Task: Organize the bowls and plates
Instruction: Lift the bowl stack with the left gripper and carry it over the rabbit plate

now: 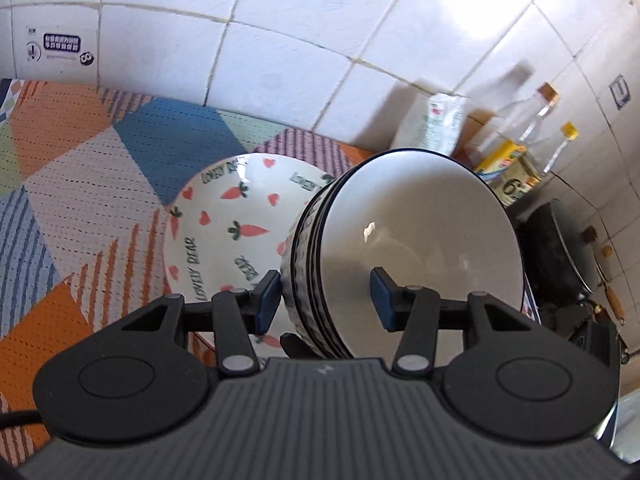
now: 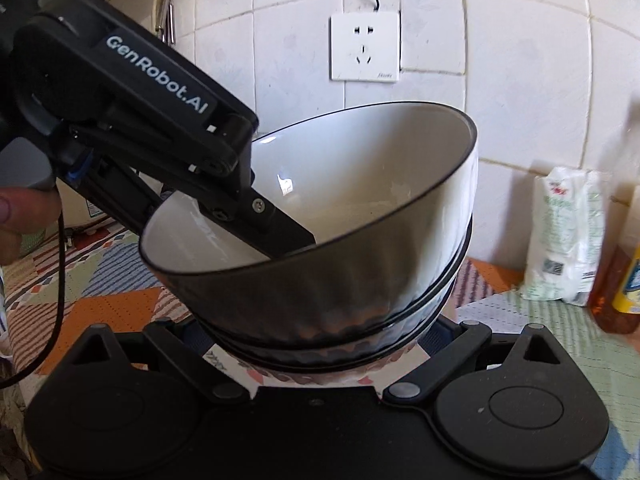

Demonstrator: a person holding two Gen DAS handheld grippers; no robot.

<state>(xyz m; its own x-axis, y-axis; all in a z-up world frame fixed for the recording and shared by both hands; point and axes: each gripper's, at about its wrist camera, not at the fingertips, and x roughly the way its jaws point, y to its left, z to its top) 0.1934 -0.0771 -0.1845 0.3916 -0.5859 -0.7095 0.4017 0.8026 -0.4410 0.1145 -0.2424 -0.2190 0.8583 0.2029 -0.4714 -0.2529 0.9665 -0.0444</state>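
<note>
While the bowls hang tilted between two grippers, the scene reads so:

Left gripper (image 1: 326,300): jaws part-spread and pinching the wall of the stacked bowls (image 1: 400,248), one blue pad (image 1: 267,304) outside on the ribbed side, the other inside the white top bowl.

Stacked bowls: dark-rimmed, nested, tipped on edge with the opening facing right of the left jaws.

Right gripper (image 2: 320,344): the stack sits right over its jaws; fingertips hidden beneath it, so I cannot tell whether they grip.

Carrot plate (image 1: 224,236): left of and beyond the left jaws, on the patterned mat (image 1: 80,184), seemingly under the stack.

Bottles (image 1: 536,120): far right, beside the tiled wall (image 1: 280,48).
</note>
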